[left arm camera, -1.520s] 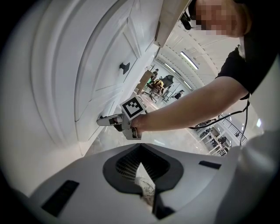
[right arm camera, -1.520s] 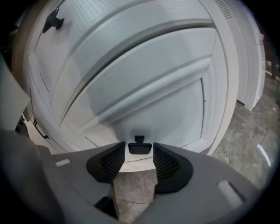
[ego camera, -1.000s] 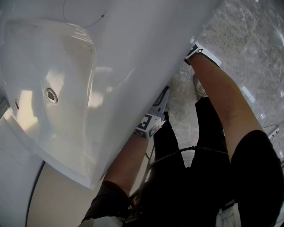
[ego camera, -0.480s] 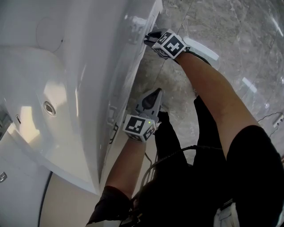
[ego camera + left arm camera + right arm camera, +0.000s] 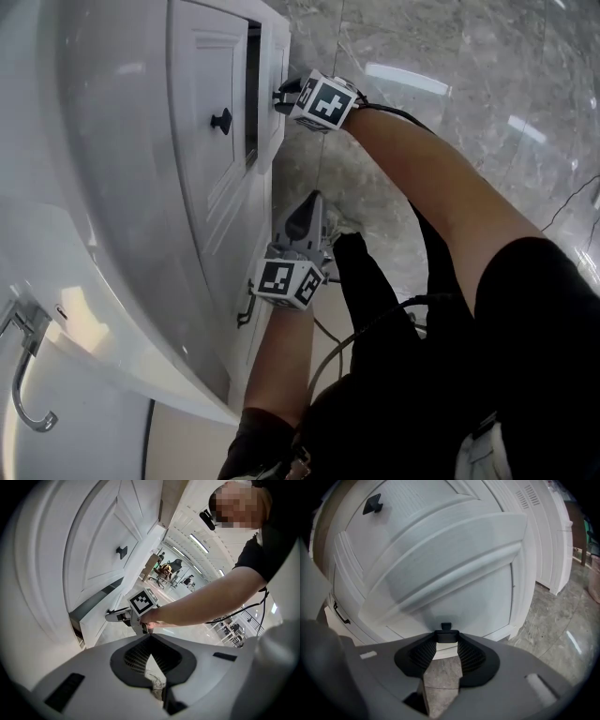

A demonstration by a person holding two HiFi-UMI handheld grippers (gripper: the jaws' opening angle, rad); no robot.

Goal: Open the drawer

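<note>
Big white vanity cabinet (image 5: 122,187) filled the head view from 9 o'clock, and its lower drawer (image 5: 277,47), up at 12 o'clock, stood a little proud of the front above it with a dark gap behind, so I'd say the opening was begun but most of the pull was left. The drawer looked glossy white, with a raised moulded panel. The right gripper (image 5: 281,97) was clamped on its square black knob (image 5: 446,635), while the left gripper (image 5: 307,208), at 6 o'clock of it, hung with jaws together on nothing.
</note>
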